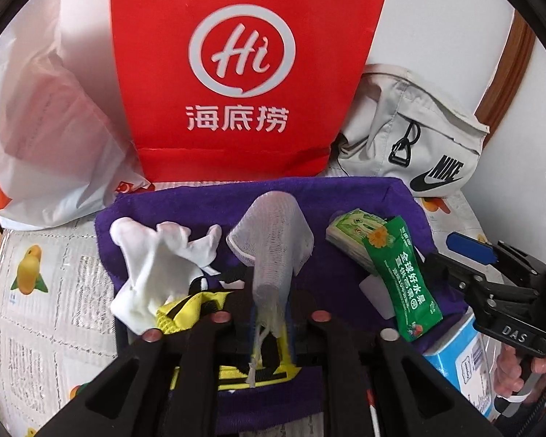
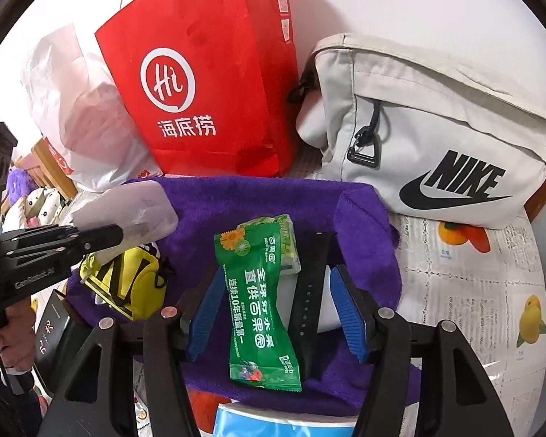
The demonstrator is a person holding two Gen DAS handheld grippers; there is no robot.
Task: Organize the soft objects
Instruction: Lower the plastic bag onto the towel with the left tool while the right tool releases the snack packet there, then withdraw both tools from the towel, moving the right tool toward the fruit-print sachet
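A purple towel (image 1: 349,196) (image 2: 236,196) lies spread on the table with the soft items on it. My left gripper (image 1: 269,307) (image 2: 114,235) is shut on a white mesh cloth (image 1: 273,240) (image 2: 127,207), which stands up past its fingers. White gloves (image 1: 156,262) and a yellow pouch (image 1: 185,307) (image 2: 134,284) lie just left of it. My right gripper (image 2: 275,309) (image 1: 466,266) stands open over the towel. Between its blue pads (image 2: 204,309), untouched, lie a green snack packet (image 2: 258,298) (image 1: 404,276) and a black watch strap (image 2: 309,291). A tissue pack (image 2: 289,244) (image 1: 345,233) sits under the packet's far end.
A red paper bag (image 1: 244,73) (image 2: 207,91) stands behind the towel, with a white plastic bag (image 1: 47,127) to its left and a grey Nike bag (image 1: 418,138) (image 2: 436,138) to its right. A blue-and-white box (image 1: 458,357) lies near the front. A fruit-print cloth (image 2: 473,291) covers the table.
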